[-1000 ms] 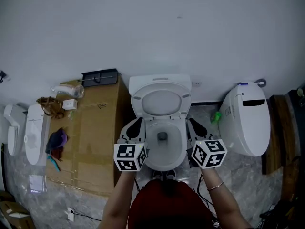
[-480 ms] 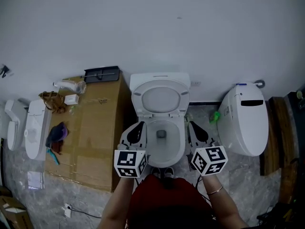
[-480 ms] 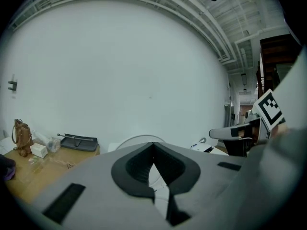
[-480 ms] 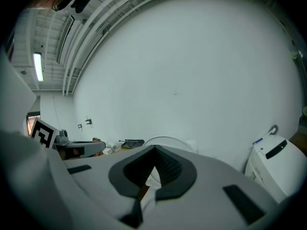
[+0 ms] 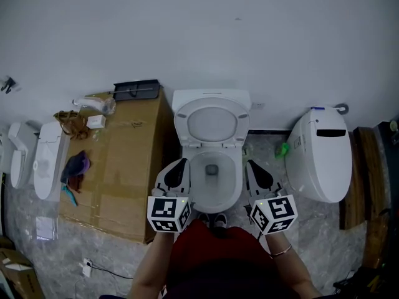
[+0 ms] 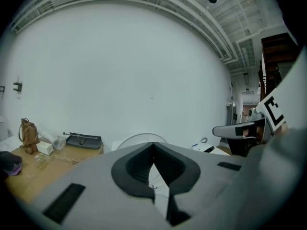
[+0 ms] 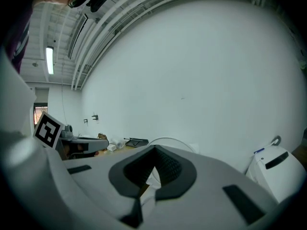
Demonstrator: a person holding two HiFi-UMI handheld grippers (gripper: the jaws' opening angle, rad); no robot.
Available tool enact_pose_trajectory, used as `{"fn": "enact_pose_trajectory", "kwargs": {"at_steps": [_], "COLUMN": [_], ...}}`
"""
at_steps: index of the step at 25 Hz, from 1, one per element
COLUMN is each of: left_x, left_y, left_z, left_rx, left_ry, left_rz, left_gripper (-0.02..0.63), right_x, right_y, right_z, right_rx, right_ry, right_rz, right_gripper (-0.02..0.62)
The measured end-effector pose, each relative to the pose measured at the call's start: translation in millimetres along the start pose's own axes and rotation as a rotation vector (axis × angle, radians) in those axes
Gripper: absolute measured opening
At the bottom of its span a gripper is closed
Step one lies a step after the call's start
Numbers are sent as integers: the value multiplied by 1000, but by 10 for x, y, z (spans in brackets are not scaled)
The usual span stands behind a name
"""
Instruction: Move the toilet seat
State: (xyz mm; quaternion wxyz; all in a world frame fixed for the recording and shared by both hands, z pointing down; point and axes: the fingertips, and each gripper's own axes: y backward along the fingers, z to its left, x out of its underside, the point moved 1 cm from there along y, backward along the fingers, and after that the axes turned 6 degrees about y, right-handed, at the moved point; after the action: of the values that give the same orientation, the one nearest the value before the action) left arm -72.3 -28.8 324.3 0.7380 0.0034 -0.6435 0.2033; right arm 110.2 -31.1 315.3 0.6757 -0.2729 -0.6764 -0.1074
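A white toilet stands against the wall in the head view. Its seat and lid (image 5: 212,124) are raised and lean back on the tank, which leaves the bowl (image 5: 212,174) uncovered. My left gripper (image 5: 176,170) hovers beside the bowl's left rim, shut and empty. On the other side of the rim my right gripper (image 5: 257,173) is also shut with nothing in it. In the left gripper view the jaws (image 6: 153,146) meet in front of the raised seat's arc (image 6: 140,137). The right gripper view shows closed jaws (image 7: 154,150) below the same arc (image 7: 169,140).
A large cardboard box (image 5: 121,179) stands left of the toilet and carries a black tray (image 5: 136,90), a hair dryer (image 5: 93,104) and small items. Another white toilet unit (image 5: 321,157) stands at the right, next to dark wooden boards (image 5: 368,185). White fixtures (image 5: 45,167) lie at the far left.
Both grippers have drawn back a little from the bowl toward the person. The head view has shifted slightly. The seat stays raised.
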Motion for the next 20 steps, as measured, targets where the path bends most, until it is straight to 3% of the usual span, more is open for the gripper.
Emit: {"fn": "enact_pose_trajectory", "kwargs": {"at_steps": [20], "left_x": [57], "left_y": [178], "left_z": [-119], "left_rx": [-26], "left_ry": [-9], "left_rz": [-3], "left_gripper": [26], "right_x": [133], "right_y": [157], "right_z": [-30], "right_rx": [-14], "right_ry": [-33], "right_rz": [-4], "right_gripper": [15]}}
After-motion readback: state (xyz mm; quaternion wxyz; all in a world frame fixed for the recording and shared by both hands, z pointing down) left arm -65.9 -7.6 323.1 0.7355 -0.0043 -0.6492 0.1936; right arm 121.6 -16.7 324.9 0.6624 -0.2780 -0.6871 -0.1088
